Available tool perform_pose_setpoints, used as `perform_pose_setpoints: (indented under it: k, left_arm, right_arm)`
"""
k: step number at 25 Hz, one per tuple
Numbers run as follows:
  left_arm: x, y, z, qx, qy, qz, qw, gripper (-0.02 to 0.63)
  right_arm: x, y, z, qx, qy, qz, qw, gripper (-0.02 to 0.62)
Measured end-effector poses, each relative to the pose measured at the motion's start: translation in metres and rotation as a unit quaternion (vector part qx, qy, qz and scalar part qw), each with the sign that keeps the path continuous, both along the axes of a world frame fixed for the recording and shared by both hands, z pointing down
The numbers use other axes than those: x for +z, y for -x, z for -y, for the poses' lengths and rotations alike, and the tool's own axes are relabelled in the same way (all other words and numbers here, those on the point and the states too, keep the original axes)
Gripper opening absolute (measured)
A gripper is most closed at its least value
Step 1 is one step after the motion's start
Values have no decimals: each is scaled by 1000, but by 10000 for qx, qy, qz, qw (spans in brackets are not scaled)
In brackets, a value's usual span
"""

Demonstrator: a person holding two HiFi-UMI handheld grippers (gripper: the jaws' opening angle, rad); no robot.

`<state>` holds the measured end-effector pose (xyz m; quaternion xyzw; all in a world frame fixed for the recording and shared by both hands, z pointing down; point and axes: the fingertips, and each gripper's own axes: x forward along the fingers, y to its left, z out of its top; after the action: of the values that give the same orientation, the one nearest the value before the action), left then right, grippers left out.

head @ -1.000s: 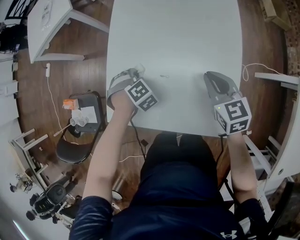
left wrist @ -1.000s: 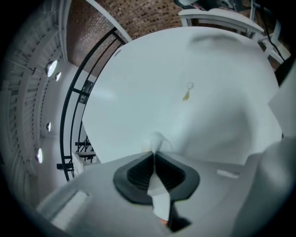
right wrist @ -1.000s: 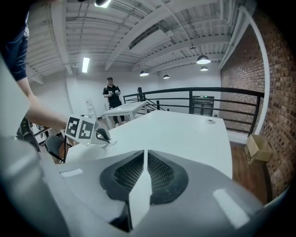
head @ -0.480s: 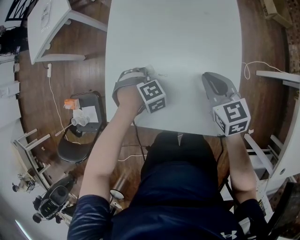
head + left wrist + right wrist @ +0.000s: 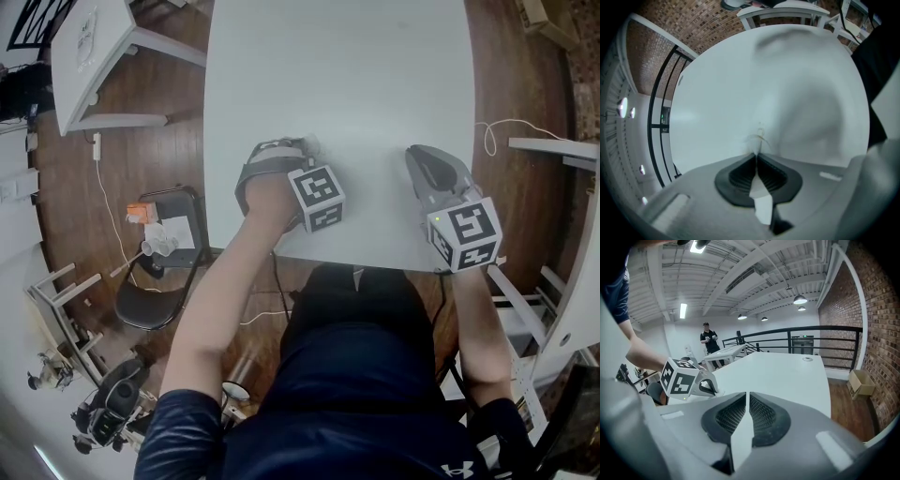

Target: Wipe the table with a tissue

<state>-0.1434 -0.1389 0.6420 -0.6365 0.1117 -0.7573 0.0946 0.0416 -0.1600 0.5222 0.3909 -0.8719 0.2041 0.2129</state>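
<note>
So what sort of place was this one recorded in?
Probably an open, loft-style workshop or lab. A red-brown brick wall runs along one side and a black metal railing along the far edge. Overhead is an exposed white beamed ceiling, and the large white table stands on a dark wooden floor.

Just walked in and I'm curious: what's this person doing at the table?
A person holds a gripping tool in each hand. The left tool is shut on a small tissue, its tip down on the white table, as for wiping. The right tool is shut and empty, near the table's front edge.
</note>
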Motion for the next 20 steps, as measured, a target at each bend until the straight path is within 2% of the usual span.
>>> perform_pose_setpoints:
  k: [13, 20]
  left_arm:
    - [2, -43, -5, 291, 203, -35, 9994, 13]
    - [2, -83, -11, 545, 304, -89, 9980, 12]
  right_arm:
    - [1, -25, 4, 170, 82, 118, 9998, 28]
    - [0, -42, 2, 250, 96, 196, 9994, 28]
